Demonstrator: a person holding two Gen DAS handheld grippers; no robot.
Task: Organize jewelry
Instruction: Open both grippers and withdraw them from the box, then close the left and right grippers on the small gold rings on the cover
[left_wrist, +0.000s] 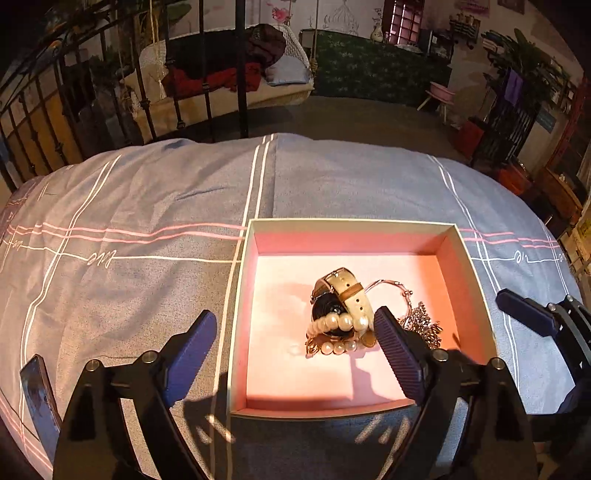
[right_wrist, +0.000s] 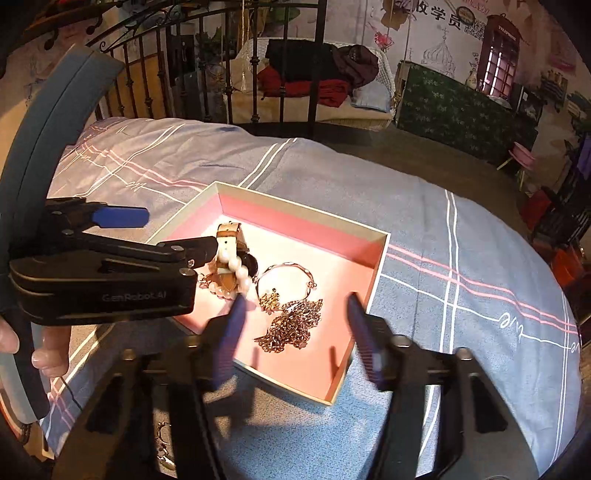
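Left gripper (left_wrist: 295, 347) is spread wide on my feed with nothing clamped, and the right gripper (right_wrist: 295, 328) is splayed too, hanging over the chain pile (right_wrist: 291, 325). Both sit over the pink-lined box (left_wrist: 347, 236) on a blue-grey checked bedspread (left_wrist: 147, 206). Inside, toward 1 o'clock, the watch (left_wrist: 343, 291), pearl bracelet (left_wrist: 338, 323) and bangle (right_wrist: 288, 273) lie bunched up. Further off at 12 there's an iron bed rail (left_wrist: 242, 74), then a wicker swing seat (right_wrist: 314, 74) with red clothes.

My side of the box (left_wrist: 448, 254) floor lies bare; the watch (left_wrist: 341, 291), pearls (left_wrist: 338, 323) and chain (right_wrist: 290, 325) crowd its middle.
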